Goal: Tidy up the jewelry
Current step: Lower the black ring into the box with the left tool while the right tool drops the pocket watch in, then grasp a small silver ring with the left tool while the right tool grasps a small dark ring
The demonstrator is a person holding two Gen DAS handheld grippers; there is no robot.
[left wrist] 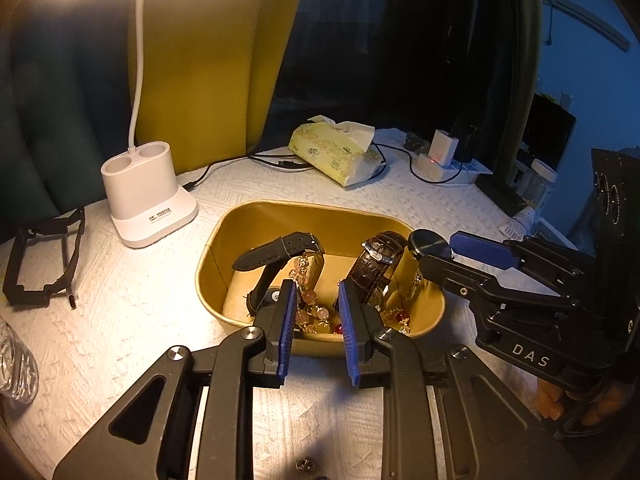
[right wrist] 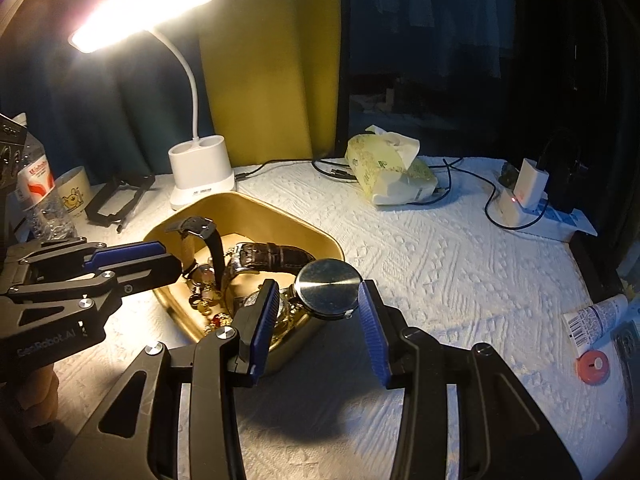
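Lamp-lit table, white cloth | gold tray [right wrist: 320, 240] heaped with watches, beads | right tongs [right wrist: 318, 312] apart around round watch case [right wrist: 328, 288] at rim: hard, slick, take by edge | left tongs [left wrist: 318, 308] apart, empty, over beads [left wrist: 316, 308]

Gold tray [right wrist: 256, 216] crowded with watches, lamp base [right wrist: 201, 178] at its back edge, bare cloth [right wrist: 460, 280] to its right, tissue pack [right wrist: 390, 176] farther back.

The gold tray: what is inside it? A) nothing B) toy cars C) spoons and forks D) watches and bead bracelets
D: the gold tray holds a black-strap watch, a brown leather-strap watch and a pink bead bracelet.
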